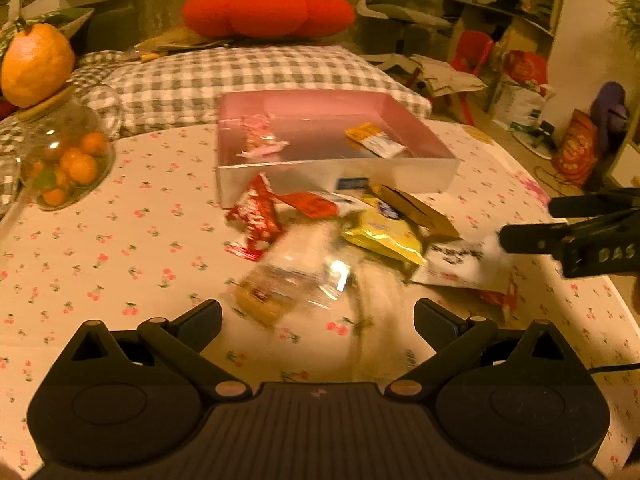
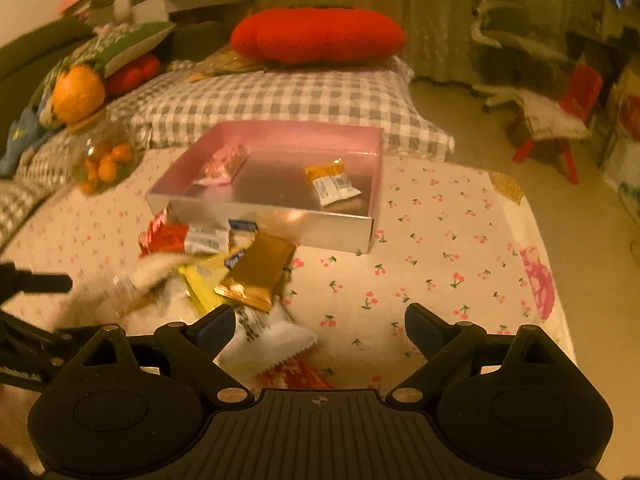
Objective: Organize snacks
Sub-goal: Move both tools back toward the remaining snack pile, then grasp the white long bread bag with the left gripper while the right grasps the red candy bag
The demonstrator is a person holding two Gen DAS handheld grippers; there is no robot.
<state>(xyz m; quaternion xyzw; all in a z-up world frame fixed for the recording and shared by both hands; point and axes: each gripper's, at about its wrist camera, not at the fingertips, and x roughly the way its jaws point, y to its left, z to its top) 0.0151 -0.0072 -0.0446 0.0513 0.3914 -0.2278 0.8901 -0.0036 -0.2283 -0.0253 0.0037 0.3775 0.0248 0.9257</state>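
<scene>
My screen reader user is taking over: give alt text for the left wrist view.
Open left gripper hovers over a blurred clear-wrapped snack in a snack pile before a pink box holding two packets. The right gripper enters at right.

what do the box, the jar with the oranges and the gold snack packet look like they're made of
Box: probably cardboard with a metallic silver foil finish, since its front wall mirrors the light.
Jar: clear glass or plastic; the oranges show through.
Gold snack packet: shiny foil-like film with a crimped, sealed end.
</scene>
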